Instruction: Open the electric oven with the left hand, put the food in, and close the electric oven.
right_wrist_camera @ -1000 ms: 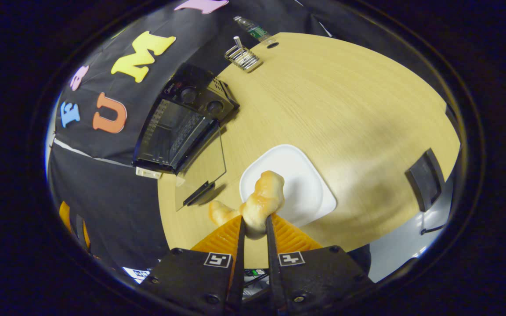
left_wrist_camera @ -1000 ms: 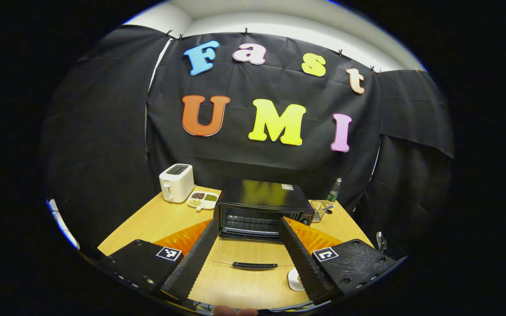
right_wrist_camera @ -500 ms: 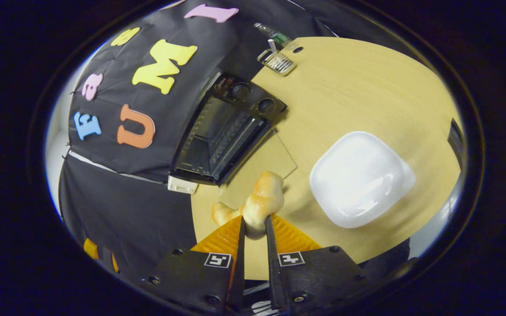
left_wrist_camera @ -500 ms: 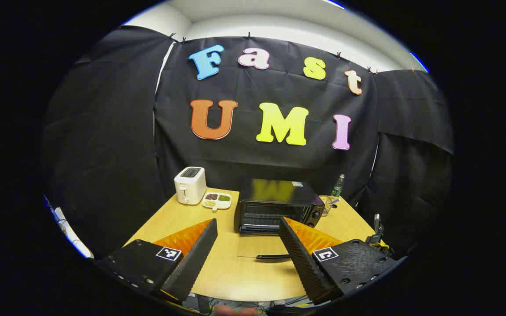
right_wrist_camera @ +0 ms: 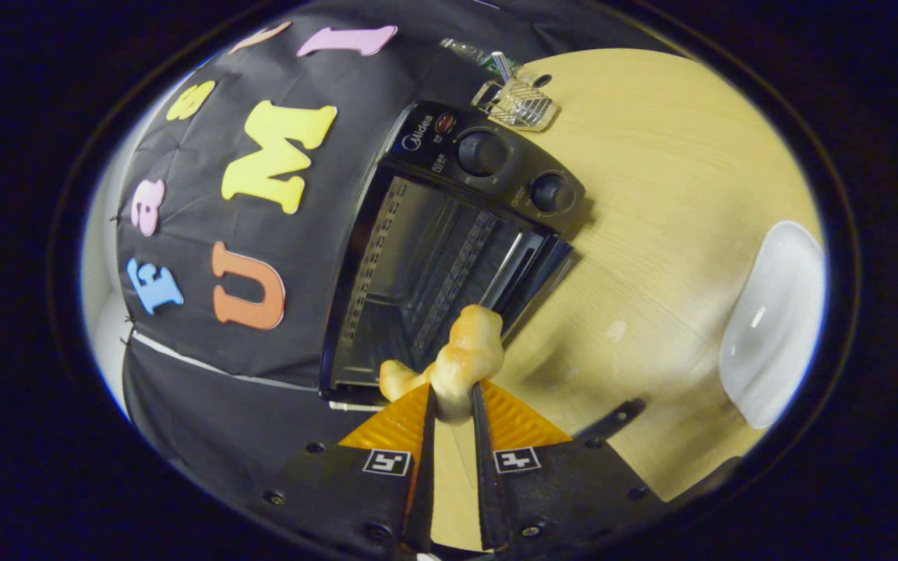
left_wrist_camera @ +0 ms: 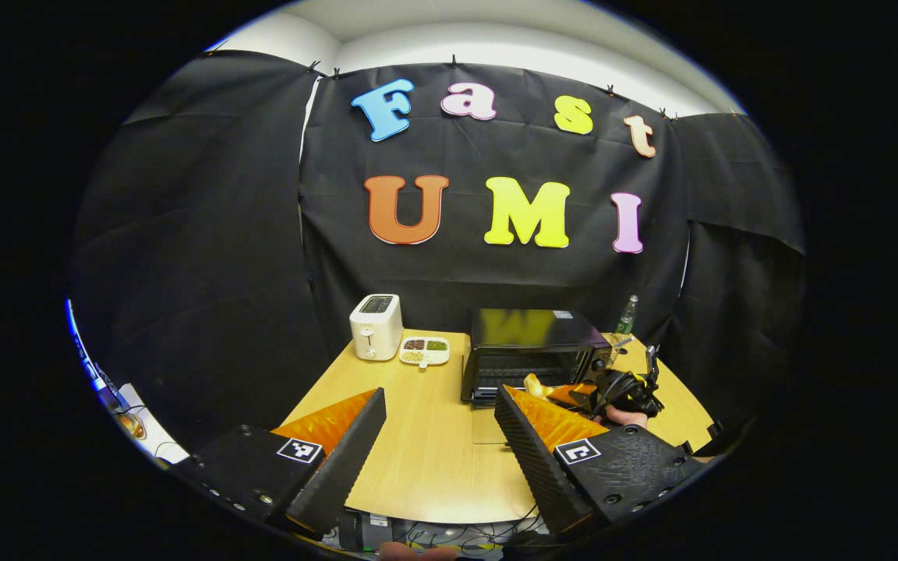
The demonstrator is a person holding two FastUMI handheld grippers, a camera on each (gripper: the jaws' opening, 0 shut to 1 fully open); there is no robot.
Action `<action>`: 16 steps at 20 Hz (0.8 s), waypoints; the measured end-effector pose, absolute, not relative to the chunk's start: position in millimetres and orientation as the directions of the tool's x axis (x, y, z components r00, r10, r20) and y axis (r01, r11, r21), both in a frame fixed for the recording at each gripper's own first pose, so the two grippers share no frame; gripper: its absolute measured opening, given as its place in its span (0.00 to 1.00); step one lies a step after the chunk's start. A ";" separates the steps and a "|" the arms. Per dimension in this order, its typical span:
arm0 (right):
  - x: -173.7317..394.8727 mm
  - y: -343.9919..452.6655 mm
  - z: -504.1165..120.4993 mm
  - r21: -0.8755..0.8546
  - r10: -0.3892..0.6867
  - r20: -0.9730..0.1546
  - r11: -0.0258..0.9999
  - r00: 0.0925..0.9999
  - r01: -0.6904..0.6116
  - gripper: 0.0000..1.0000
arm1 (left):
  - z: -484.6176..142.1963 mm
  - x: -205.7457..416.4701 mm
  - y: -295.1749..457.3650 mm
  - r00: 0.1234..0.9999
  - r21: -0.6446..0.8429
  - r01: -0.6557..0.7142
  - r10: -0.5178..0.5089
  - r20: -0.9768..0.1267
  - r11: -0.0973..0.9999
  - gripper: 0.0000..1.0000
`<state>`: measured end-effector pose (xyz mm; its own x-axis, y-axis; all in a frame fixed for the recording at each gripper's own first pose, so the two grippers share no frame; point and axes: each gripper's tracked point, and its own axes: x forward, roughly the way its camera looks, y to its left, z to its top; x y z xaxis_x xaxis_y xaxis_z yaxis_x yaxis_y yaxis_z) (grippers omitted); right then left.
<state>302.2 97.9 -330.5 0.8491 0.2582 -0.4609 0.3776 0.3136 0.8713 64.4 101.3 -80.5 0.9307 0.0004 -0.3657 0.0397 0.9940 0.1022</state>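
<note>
Right gripper view: fingers point(right_wrist_camera: 452, 405) clamp the bread point(right_wrist_camera: 461, 360) before the open oven point(right_wrist_camera: 433, 257); left fingers point(left_wrist_camera: 355, 444) apart.

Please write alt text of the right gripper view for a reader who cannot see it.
The right tool holds a golden piece of bread just in front of the open black electric oven, whose glass door lies down over the wooden table. A white plate sits at the right.
</note>
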 end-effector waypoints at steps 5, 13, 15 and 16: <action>354.4 96.8 -346.6 0.892 0.197 -0.434 0.233 0.879 0.388 0.24 | -84.0 73.2 125.6 0.920 0.123 0.001 0.047 -0.390 0.992 0.93; 403.3 85.5 -371.7 0.901 0.123 -0.421 0.176 0.899 0.397 0.25 | -88.5 75.1 146.0 0.904 0.117 -0.034 0.081 -0.420 0.993 0.93; 406.4 88.7 -372.0 0.899 0.124 -0.420 0.189 0.899 0.394 0.30 | -89.8 77.6 145.0 0.903 0.115 -0.035 0.081 -0.422 0.993 0.93; 406.0 89.9 -369.6 0.900 0.124 -0.416 0.201 0.901 0.388 0.32 | -88.8 77.2 144.1 0.903 0.112 -0.032 0.076 -0.423 0.993 0.93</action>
